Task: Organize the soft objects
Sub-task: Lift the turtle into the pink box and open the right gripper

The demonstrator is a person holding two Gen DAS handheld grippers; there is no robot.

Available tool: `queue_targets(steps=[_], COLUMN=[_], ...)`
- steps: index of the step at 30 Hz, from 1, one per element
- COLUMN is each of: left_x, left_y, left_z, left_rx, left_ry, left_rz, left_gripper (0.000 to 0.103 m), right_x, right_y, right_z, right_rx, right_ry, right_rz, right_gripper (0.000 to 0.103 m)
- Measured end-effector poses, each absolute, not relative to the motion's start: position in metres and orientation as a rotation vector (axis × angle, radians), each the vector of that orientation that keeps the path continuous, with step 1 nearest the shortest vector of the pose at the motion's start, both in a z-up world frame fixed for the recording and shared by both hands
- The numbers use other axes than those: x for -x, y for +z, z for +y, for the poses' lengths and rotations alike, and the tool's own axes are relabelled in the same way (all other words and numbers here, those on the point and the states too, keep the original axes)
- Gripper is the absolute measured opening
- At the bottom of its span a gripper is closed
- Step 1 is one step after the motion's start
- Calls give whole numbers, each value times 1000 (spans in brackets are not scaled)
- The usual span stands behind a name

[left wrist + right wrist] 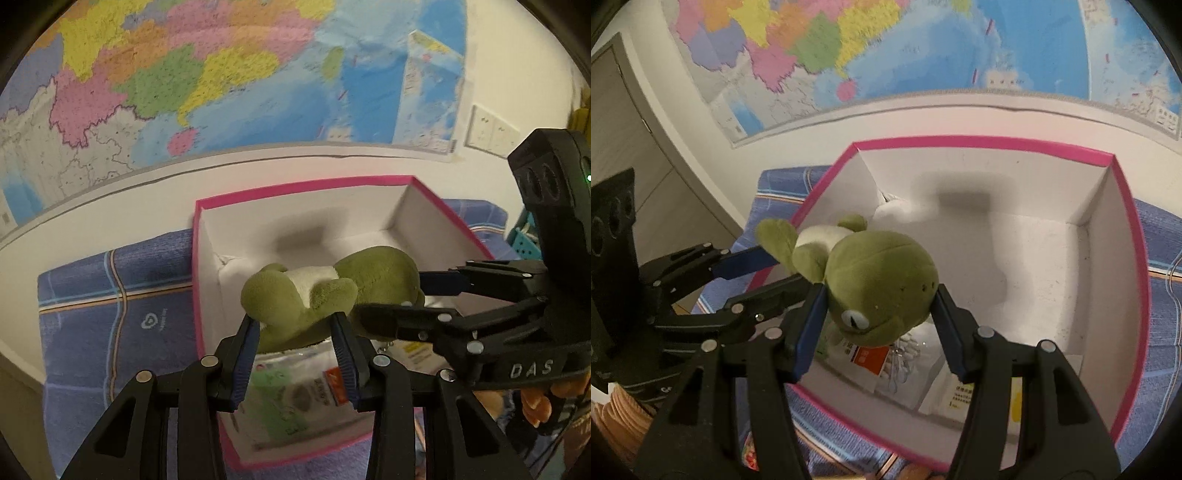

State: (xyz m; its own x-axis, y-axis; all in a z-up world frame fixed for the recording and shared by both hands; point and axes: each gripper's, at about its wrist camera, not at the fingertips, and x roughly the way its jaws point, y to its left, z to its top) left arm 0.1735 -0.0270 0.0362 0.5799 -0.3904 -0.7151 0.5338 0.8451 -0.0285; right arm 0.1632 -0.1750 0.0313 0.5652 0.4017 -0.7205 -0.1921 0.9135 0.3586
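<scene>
A green plush frog (325, 291) with a white belly hangs over the pink-rimmed white box (295, 184), held by both grippers. My left gripper (295, 325) is shut on its legs. My right gripper (881, 295) is shut on its head (882, 280). In the left wrist view the right gripper (399, 295) reaches in from the right. In the right wrist view the left gripper (790, 269) reaches in from the left. The box (997, 142) shows in the right wrist view too.
Flat plastic packets (908, 362) lie on the box floor, also in the left wrist view (295, 398). The box stands on a blue patterned cloth (110, 325). A wall map (184, 74) hangs behind. Orange round things (620, 413) sit at lower left.
</scene>
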Motion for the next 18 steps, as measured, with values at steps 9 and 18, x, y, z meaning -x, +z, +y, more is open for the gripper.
queue_targets(steps=[9,18], left_x=[-189,-169], left_y=[28,43], left_z=[-23,-16], left_rx=[-177,-143], left_ry=[-498,-517], left_rz=[816,748], left_gripper=[33,42], right_x=[-187,-170], right_y=[17,19], right_z=[-170,-180], right_rx=[-261,-265], right_ry=[310,314], right_rz=[983,977], right_gripper=[60,60])
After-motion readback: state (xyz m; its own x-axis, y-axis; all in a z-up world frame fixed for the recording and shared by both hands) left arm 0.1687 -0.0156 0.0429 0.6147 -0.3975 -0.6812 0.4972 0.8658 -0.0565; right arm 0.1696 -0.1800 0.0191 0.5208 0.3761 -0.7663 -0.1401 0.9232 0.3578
